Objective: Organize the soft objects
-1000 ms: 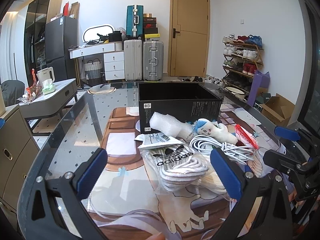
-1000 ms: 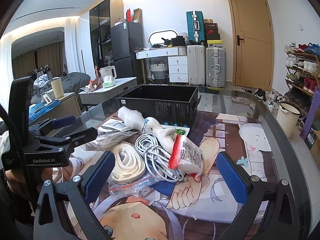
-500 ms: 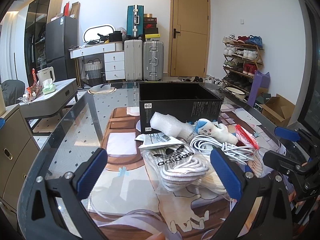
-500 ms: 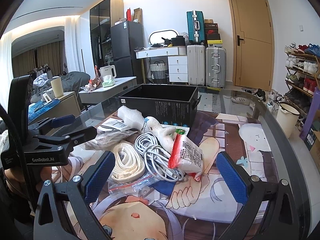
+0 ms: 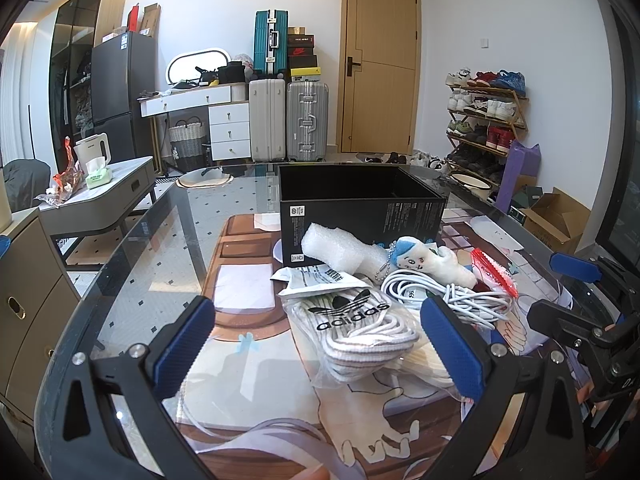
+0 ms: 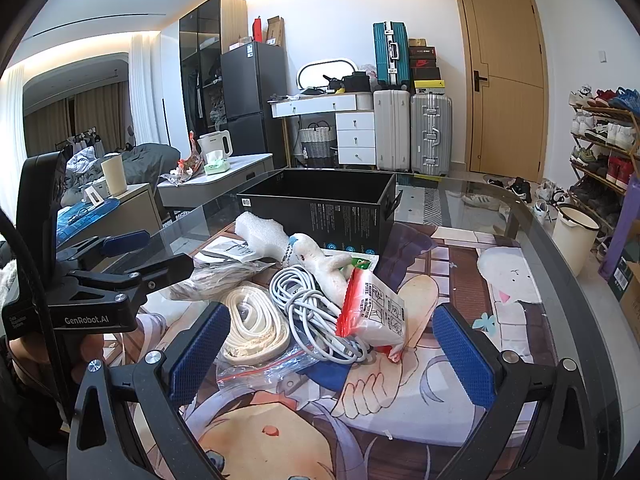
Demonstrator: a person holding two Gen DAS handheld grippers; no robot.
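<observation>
With both my left gripper [image 5: 316, 344] and right gripper [image 6: 330, 350] spread wide and empty, I'd take first the bagged socks [image 5: 356, 328] lying just before the black box [image 5: 360, 208], long axis pointing toward it, pinching them across the middle.

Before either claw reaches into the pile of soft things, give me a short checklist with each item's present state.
1. Left claw open and empty: ok.
2. Right claw open and empty: ok.
3. Black box open at the top: ok; its floor is hidden, so contents cannot tell.
4. Bagged adidas laces lie in front of the left claw, uncovered: ok.
5. White cable free of neighbours: not ok; the red-edged packet lies on it.
6. Plush toy free of the cable: cannot tell.
</observation>
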